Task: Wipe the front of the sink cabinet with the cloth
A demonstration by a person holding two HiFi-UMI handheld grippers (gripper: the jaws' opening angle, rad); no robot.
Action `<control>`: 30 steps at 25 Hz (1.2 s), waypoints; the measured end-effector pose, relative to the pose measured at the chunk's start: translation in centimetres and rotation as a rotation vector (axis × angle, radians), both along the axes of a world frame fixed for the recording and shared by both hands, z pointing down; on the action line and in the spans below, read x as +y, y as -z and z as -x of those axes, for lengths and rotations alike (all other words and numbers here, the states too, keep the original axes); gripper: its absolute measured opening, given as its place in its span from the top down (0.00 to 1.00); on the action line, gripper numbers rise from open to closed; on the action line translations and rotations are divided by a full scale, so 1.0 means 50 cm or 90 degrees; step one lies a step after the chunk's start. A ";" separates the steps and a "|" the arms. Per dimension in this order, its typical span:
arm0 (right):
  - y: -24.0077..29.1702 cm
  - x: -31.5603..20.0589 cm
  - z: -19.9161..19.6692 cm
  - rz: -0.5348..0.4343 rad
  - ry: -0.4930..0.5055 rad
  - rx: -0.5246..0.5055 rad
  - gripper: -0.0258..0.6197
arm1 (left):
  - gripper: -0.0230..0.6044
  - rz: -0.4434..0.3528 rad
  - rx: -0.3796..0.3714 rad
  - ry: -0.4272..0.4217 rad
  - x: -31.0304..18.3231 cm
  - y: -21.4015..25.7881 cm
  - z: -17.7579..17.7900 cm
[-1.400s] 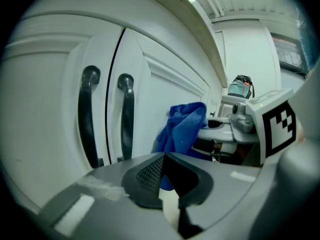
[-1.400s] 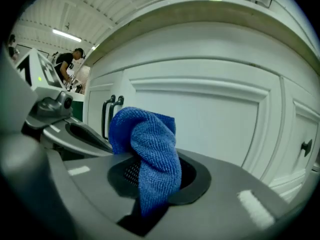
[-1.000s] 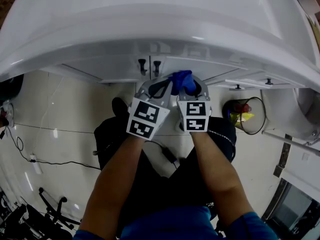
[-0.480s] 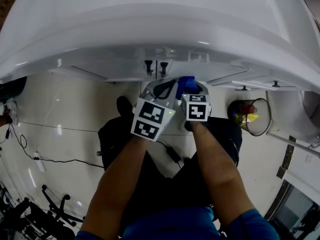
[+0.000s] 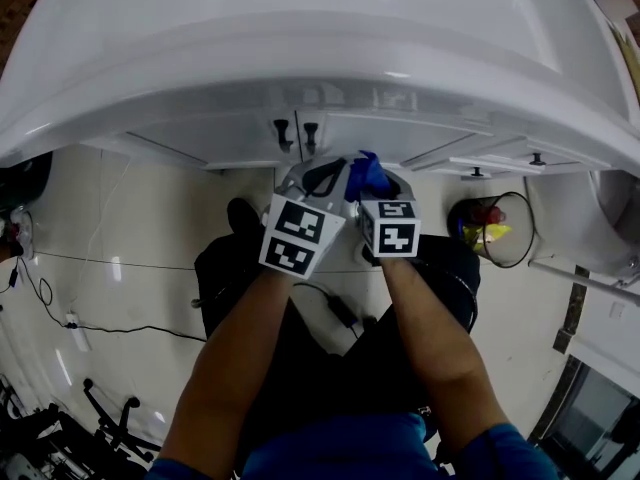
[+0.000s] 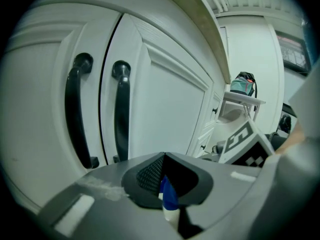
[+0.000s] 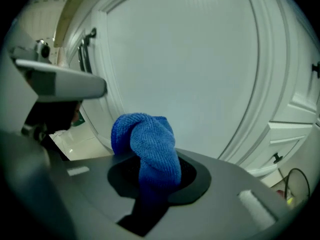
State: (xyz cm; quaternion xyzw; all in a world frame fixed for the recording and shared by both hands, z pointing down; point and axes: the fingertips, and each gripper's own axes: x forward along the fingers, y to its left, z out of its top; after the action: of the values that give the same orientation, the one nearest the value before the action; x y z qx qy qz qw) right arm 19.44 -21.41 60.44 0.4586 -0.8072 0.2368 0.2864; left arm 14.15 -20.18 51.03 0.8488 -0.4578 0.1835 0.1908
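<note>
The white sink cabinet (image 5: 240, 133) sits under the sink, with two black door handles (image 5: 296, 133). My right gripper (image 5: 383, 183) is shut on a bunched blue cloth (image 5: 365, 171). In the right gripper view the cloth (image 7: 147, 146) bulges out of the jaws, close to or touching the flat door panel (image 7: 190, 69). My left gripper (image 5: 318, 178) sits beside it to the left, shut, pointing at the handles (image 6: 120, 114). A thin blue sliver (image 6: 168, 198) shows at its jaw seam; I cannot tell what it is.
A wire wastebasket (image 5: 497, 230) with red and yellow rubbish stands on the floor at the right. Drawers with small knobs (image 5: 536, 158) lie right of the doors. A cable (image 5: 100, 323) trails across the floor at the left. A teal bag (image 6: 242, 84) sits on a white shelf.
Both grippers and the cloth have shifted slightly lower on the door, away from the sink's rim. Their grip has not changed.
</note>
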 end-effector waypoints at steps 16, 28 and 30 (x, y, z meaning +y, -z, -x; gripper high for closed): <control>0.477 0.002 -0.054 -0.458 0.030 -0.131 0.83 | 0.96 -0.143 0.043 0.021 -0.003 0.084 -0.047; 0.354 -0.052 -0.079 -0.376 -0.022 -0.100 0.83 | 0.96 -0.164 0.013 0.050 -0.022 0.089 -0.023; 0.334 -0.052 -0.075 -0.360 -0.021 -0.093 0.83 | 0.96 -0.154 0.015 0.052 -0.025 0.081 -0.026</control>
State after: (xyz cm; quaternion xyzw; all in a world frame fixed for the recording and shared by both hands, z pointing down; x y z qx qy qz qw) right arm 23.18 -24.01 43.75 0.5151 -0.8520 0.0399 0.0843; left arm 15.44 -21.43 46.98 0.8481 -0.5088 0.1090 0.0996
